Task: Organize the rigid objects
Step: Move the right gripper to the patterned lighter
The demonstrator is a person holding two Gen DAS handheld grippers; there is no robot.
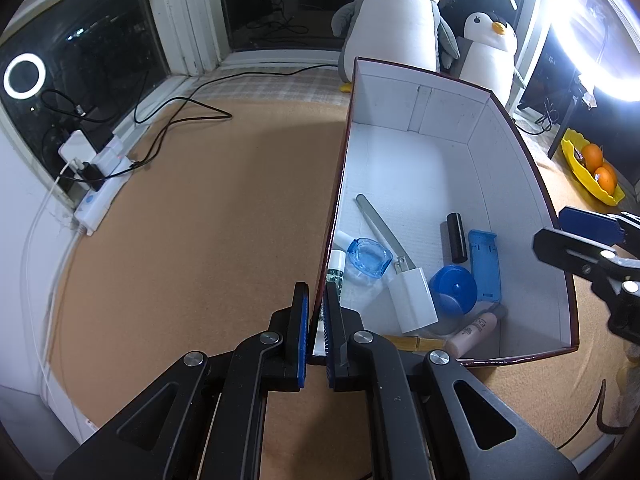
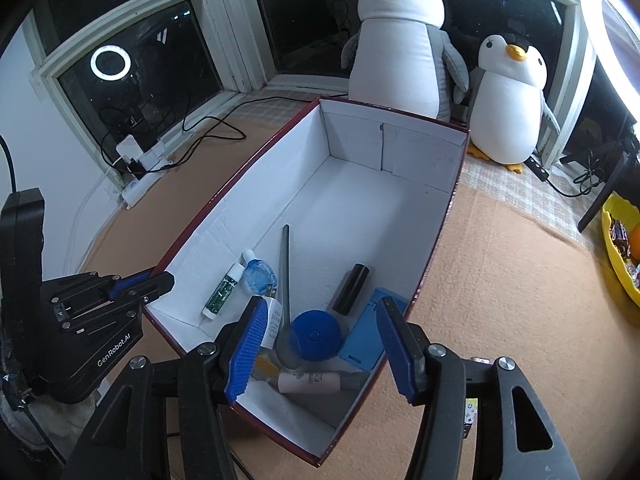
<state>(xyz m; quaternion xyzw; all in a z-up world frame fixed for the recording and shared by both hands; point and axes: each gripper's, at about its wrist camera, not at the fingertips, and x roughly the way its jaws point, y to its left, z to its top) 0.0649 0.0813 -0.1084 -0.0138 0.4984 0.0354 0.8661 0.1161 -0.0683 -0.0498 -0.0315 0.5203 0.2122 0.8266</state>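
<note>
A long box (image 1: pixel 520 184) with white inside walls and a dark red outside lies on the tan mat. My left gripper (image 1: pixel 316 304) is shut on the box's left wall near its front corner, one pad on each side. The same grip shows in the right wrist view (image 2: pixel 148 282). Several small items lie at the box's near end: a white charger (image 1: pixel 414 300), a blue round lid (image 2: pixel 316 334), a blue flat stand (image 2: pixel 366 344), a black cylinder (image 2: pixel 352 288), a pink tube (image 2: pixel 308 382) and a clear blue bottle (image 2: pixel 260 278). My right gripper (image 2: pixel 322 308) hangs open above them, its pads touching nothing.
Two plush penguins (image 2: pixel 400 52) stand behind the box's far end. A power strip (image 1: pixel 96 196) with cables lies by the window at the left. A yellow tray (image 1: pixel 588 172) with oranges sits at the right, under a bright ring light (image 1: pixel 592 32).
</note>
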